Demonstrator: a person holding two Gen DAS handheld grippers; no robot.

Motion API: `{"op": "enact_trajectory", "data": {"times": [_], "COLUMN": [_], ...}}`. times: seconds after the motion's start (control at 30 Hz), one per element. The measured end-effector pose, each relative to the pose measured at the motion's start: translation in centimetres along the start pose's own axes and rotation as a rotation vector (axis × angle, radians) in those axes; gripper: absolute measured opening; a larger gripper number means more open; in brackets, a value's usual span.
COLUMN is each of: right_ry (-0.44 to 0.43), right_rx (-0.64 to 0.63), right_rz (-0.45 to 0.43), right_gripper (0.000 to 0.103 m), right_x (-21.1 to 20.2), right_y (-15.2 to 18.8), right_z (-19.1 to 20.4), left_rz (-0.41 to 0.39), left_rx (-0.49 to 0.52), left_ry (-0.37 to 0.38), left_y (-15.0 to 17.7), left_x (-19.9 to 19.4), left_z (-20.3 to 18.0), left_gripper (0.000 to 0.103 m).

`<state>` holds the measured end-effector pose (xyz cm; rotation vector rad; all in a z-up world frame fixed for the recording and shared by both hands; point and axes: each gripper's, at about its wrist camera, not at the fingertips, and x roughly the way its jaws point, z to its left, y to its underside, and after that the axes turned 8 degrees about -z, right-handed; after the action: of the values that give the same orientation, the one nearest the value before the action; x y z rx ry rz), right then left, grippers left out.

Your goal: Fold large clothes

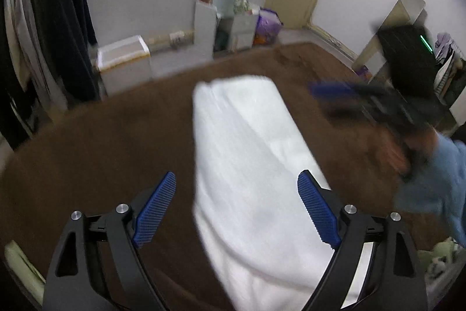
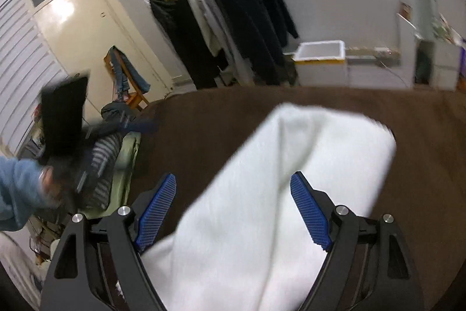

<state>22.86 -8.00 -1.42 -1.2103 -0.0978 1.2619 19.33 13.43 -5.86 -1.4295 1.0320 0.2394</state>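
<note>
Both grippers, left gripper (image 1: pixel 236 209) and right gripper (image 2: pixel 233 209), seen wide apart, nothing gripped. White garment (image 1: pixel 247 142) judged soft, light, limp; far corners advised.

Left tongs (image 1: pixel 236 207) spread wide, empty; right tongs (image 2: pixel 233 209) likewise.

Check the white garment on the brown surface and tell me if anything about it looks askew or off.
The white garment lies as a long folded strip on the brown surface, running diagonally instead of square to its edge. The far end looks uneven, with one fold ridge showing. Both hand-held grippers, left and right, are open above it. Motion blur hides finer wrinkles.
</note>
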Motion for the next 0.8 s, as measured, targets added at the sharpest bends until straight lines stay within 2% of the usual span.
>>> {"op": "enact_trajectory", "data": {"times": [0.07,0.1,0.2,0.27,0.33,0.43,0.57,0.6,0.63,0.7,0.77,0.8], "right_ry": [-0.049,-0.041,-0.030,-0.040,-0.034,-0.028,-0.075,-0.081,-0.095,-0.123,-0.130,-0.119], "right_rx": [0.014,0.003,-0.012,-0.011,-0.039,-0.065,-0.064,-0.069,-0.060,-0.020,0.010,0.016], "right_rz": [0.039,0.055,0.107,0.157,0.204,0.253,0.324,0.322,0.308,0.285,0.279,0.288], "right_gripper": [0.081,0.081,0.073,0.073,0.073,0.073,0.073,0.071,0.060,0.049,0.044,0.038], "right_x": [3.1,4.5,7.8,9.7,11.2,12.4,14.5,14.7,14.9,15.2,15.7,16.3], "right_y": [-1.2,-1.2,-0.9,-0.6,0.0,0.8,2.0,2.0,2.0,1.7,1.5,1.6], "right_z": [-0.9,-1.1,-2.5,-3.2,-3.4,-3.5,-3.8,-3.5,-3.5,-3.7,-4.1,-4.3], "left_rz": [-0.027,-0.055,-0.104,-0.127,-0.119,-0.095,-0.060,-0.057,-0.058,-0.070,-0.089,-0.094], "left_rx": [-0.003,-0.029,-0.140,-0.227,-0.259,-0.245,-0.296,-0.302,-0.301,-0.292,-0.275,-0.267], "left_ry": [0.014,0.025,0.048,0.062,0.056,0.040,0.050,0.060,0.067,0.075,0.092,0.099], "left_y": [1.7,2.8,5.6,8.2,10.4,12.9,15.0,15.2,15.3,15.2,14.9,14.7], "left_x": [-0.1,-0.1,0.5,1.2,1.7,2.4,3.1,3.2,3.2,3.0,2.8,2.8], "left_z": [-0.6,-0.6,0.1,1.1,1.7,2.4,3.7,3.9,4.1,4.2,4.0,3.9], "left_gripper": [0.085,0.085,0.085,0.085,0.085,0.085,0.085,0.085,0.085,0.085,0.085,0.085]}}
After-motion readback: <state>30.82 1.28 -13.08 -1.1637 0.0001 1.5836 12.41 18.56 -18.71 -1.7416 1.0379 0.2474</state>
